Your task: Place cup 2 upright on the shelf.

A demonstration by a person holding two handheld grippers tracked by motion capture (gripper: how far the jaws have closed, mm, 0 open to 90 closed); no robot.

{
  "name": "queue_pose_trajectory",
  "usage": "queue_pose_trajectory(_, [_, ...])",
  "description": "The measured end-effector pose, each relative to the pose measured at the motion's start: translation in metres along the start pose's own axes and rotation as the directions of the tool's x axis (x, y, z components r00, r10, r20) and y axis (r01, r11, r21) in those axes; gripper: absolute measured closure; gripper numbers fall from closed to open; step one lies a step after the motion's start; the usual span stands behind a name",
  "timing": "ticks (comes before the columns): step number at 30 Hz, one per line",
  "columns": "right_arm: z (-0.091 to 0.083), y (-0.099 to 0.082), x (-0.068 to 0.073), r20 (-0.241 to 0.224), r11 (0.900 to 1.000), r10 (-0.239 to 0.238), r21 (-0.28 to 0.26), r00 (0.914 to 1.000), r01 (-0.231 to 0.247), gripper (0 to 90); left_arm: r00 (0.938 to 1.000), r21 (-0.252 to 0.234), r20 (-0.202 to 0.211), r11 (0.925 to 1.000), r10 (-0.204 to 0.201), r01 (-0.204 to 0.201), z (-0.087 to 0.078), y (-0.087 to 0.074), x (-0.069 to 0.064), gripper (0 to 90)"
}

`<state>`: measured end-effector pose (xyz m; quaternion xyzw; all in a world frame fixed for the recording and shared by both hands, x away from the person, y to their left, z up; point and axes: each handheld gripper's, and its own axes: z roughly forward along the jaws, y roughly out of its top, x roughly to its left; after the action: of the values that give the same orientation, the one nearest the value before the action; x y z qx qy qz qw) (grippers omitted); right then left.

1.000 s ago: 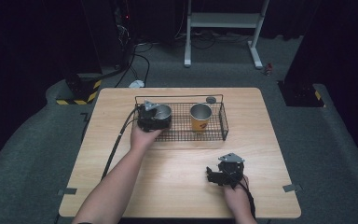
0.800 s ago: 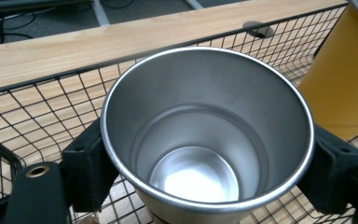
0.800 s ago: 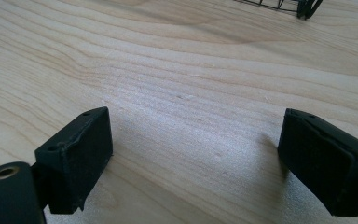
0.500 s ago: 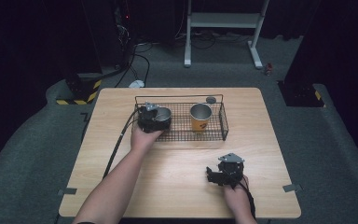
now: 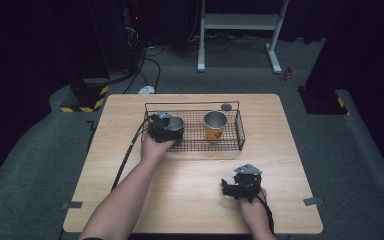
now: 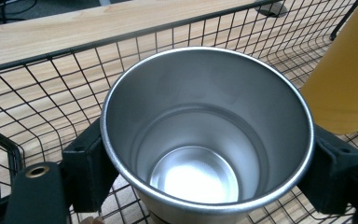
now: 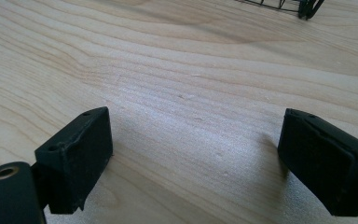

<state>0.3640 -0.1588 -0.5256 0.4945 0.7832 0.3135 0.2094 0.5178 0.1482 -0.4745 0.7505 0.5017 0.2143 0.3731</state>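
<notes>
The left tool [image 5: 166, 127] is clenched on a steel cup [image 5: 174, 123], one black jaw pressed to each side of the wall just under the rim. In the left gripper view the cup [image 6: 208, 135] stands upright with its mouth open and nothing inside, its base on the wire floor of a basket [image 6: 42, 84]. The basket [image 5: 240, 131] sits toward 12 o'clock on the worktop [image 5: 180, 200]; the steel cup is at its 9 o'clock end. A yellow cup [image 5: 215, 125] stands upright near the basket's middle, apart from the steel one. In the left gripper view its yellow side [image 6: 349, 79] rises at 2 o'clock. A small dark disc [image 5: 226, 106] lies on the worktop just beyond the basket's far rim.

The right tool [image 5: 230, 187] rests at 5 o'clock on the worktop, well apart from the basket. Its jaws are released and spread wide, with bare wood [image 7: 191, 116] between them.
</notes>
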Motion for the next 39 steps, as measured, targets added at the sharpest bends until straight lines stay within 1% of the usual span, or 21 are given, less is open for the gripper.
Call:
queue_pose_trajectory(2, [0.0000, 0.0000, 0.0000, 0.000, 1.0000, 0.000, 0.000, 1.0000, 0.000, 10.0, 0.9999, 0.010, -0.008, 0.9999, 0.012, -0.012, 0.0009, 0.0003, 0.0000, 18.8])
queue_pose_trajectory(4, [0.0000, 0.0000, 0.0000, 0.000, 1.0000, 0.000, 0.000, 1.0000, 0.000, 10.0, 0.9998, 0.013, -0.009, 0.9998, 0.015, -0.015, 0.0014, 0.0003, -0.0002, 18.8])
queue_pose_trajectory(6, [0.0000, 0.0000, 0.0000, 0.000, 1.0000, 0.000, 0.000, 1.0000, 0.000, 9.9, 0.9999, 0.017, -0.011, 0.9998, 0.011, -0.011, 0.0020, 0.0003, -0.0006, 18.8])
queue_pose_trajectory(8, [0.0000, 0.0000, 0.0000, 0.000, 1.0000, 0.000, 0.000, 1.0000, 0.000, 10.0, 0.9997, 0.020, -0.016, 0.9996, 0.020, -0.020, 0.0019, 0.0005, -0.0001, 18.8])
queue_pose_trajectory(10, [0.0000, 0.0000, 0.0000, 0.000, 1.0000, 0.000, 0.000, 1.0000, 0.000, 10.0, 0.9998, 0.020, -0.013, 0.9997, 0.016, -0.015, 0.0020, 0.0004, -0.0010, 18.7])
queue_pose_trajectory(17, [0.0000, 0.0000, 0.0000, 0.000, 1.0000, 0.000, 0.000, 1.0000, 0.000, 10.0, 0.9998, 0.028, -0.010, 0.9994, 0.019, -0.018, 0.0018, 0.0010, -0.0009, 18.7])
queue_pose_trajectory(21, [0.0000, 0.0000, 0.0000, 0.000, 1.0000, 0.000, 0.000, 1.0000, 0.000, 9.9, 0.9995, 0.036, -0.011, 0.9989, 0.029, -0.028, 0.0014, 0.0015, -0.0008, 18.6])
queue_pose_trajectory(27, [0.0000, 0.0000, 0.0000, 0.000, 1.0000, 0.000, 0.000, 1.0000, 0.000, 9.9, 0.9995, 0.038, -0.016, 0.9989, 0.027, -0.026, 0.0009, 0.0018, -0.0011, 18.1])
queue_pose_trajectory(30, [0.0000, 0.0000, 0.0000, 0.000, 1.0000, 0.000, 0.000, 1.0000, 0.000, 9.9, 0.9991, 0.037, -0.025, 0.9987, 0.035, -0.035, 0.0003, 0.0021, -0.0010, 15.9])
queue_pose_trajectory(33, [0.0000, 0.0000, 0.0000, 0.000, 1.0000, 0.000, 0.000, 1.0000, 0.000, 10.0, 0.9990, 0.037, -0.030, 0.9988, 0.034, -0.033, 0.0002, 0.0018, -0.0018, 14.7])
queue_pose_trajectory(34, [0.0000, 0.0000, 0.0000, 0.000, 1.0000, 0.000, 0.000, 1.0000, 0.000, 9.9, 0.9984, 0.036, -0.037, 0.9985, 0.043, -0.042, -0.0003, 0.0021, -0.0015, 14.3])
queue_pose_trajectory(36, [0.0000, 0.0000, 0.0000, 0.000, 1.0000, 0.000, 0.000, 1.0000, 0.000, 9.9, 0.9980, 0.039, -0.039, 0.9981, 0.049, -0.048, -0.0010, 0.0023, -0.0017, 12.8])
queue_pose_trajectory(39, [0.0000, 0.0000, 0.0000, 0.000, 1.0000, 0.000, 0.000, 1.0000, 0.000, 9.9, 0.9984, 0.030, -0.037, 0.9987, 0.042, -0.041, -0.0022, 0.0029, -0.0021, 9.8])
